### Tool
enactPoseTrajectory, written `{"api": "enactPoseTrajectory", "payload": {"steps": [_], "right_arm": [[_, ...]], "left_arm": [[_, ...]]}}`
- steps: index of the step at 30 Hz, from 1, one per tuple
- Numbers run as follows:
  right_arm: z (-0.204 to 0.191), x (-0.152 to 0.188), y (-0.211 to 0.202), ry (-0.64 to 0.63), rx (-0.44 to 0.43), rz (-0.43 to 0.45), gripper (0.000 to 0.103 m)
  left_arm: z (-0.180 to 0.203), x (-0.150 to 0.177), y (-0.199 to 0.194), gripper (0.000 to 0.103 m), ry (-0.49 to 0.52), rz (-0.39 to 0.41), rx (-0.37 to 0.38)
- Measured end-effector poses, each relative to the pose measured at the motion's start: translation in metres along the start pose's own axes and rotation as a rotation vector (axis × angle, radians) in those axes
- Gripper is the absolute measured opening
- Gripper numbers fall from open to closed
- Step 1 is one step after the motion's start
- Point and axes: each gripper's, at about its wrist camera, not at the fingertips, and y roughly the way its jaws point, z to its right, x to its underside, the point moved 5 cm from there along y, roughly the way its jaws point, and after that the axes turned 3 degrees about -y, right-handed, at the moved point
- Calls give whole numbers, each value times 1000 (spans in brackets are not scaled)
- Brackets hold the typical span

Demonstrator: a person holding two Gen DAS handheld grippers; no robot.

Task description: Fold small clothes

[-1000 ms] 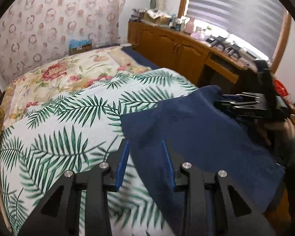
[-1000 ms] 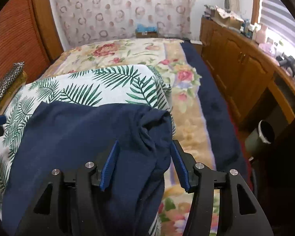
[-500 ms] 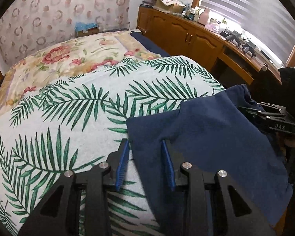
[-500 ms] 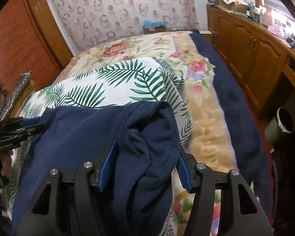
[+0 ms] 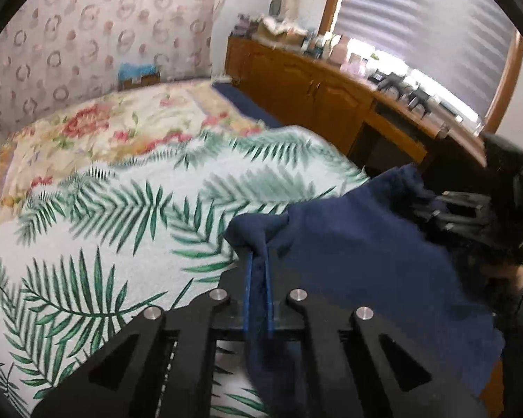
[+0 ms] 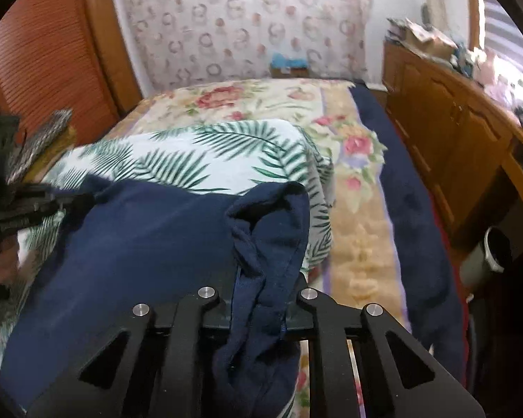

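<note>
Left wrist view: the left tongs [image 5: 258,271] are pressed together on a corner of the navy garment [image 5: 359,261], and a small bunch of the cloth stands up between the blue pads [image 5: 249,278]. The garment spreads from this corner to the right, over the palm-leaf blanket [image 5: 104,216] on the bed. At its other end, at the right edge of the picture, the right tongs [image 5: 422,205] meet the cloth. Behind the blanket lies a floral bedspread [image 5: 97,125], and further back stands a wooden cabinet [image 5: 317,90] with many small things on top, under a window with blinds [image 5: 422,24].

Right wrist view: the right tongs [image 6: 261,278] are closing, and a thick folded bunch of the navy garment [image 6: 150,237] is between the jaws and hangs down over them. The pads themselves are covered by the cloth. The garment goes to the left across the palm-leaf blanket [image 6: 205,153], where the left tongs [image 6: 62,202] hold its far corner and a part of a hand [image 6: 3,261] is seen. Beyond is the floral bedspread [image 6: 254,101], then the patterned wall [image 6: 247,24]. On the right, a grey bin [image 6: 488,257] stands on the floor beside the bed.
</note>
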Motion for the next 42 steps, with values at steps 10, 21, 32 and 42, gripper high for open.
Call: {"api": "enactPoseTrajectory", "payload": {"steps": [10, 21, 32, 42], "right_arm": [[-27, -22, -87, -64, 45, 247, 11], [-73, -66, -200, -116, 7, 517, 11], [-169, -80, -256, -213, -110, 652, 10], [-221, -98, -254, -281, -195, 619, 10]], "left_arm": [[49, -30, -114, 3, 75, 248, 93], [51, -34, -248, 3, 92, 490, 100], [19, 8, -365, 3, 106, 619, -5], [-59, 3, -351, 3, 22, 574, -138]]}}
